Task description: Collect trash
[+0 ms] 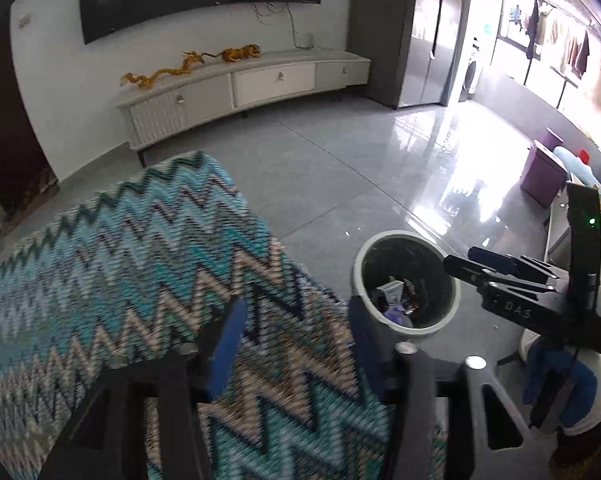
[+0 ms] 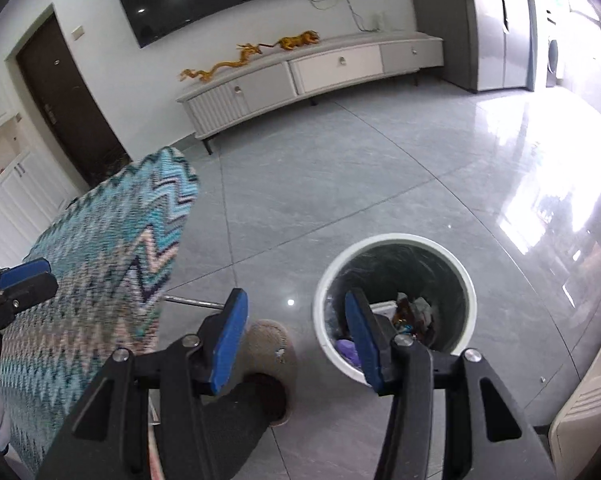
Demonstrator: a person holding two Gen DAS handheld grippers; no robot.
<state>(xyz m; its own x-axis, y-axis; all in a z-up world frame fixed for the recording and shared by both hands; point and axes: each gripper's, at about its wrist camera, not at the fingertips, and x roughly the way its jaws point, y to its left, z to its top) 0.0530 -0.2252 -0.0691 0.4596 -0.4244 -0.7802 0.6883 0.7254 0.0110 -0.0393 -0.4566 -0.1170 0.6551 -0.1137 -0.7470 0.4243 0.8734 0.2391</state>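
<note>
Glossy grey tile floor (image 2: 340, 184) lies open toward the cabinet (image 2: 340, 68), the round white-rimmed bin (image 2: 394, 240) of trash (image 2: 412, 312) standing beside the zigzag woven cushion (image 1: 120, 248), while left gripper (image 1: 296, 344) and right gripper (image 2: 296, 340) tilt downward, both released and empty.

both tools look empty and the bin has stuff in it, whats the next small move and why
Probably swing the left tool back over the zigzag-patterned surface to look for more trash. Both it and the right tool are open with nothing between the pads, and the bin on the floor already holds wrappers.
</note>
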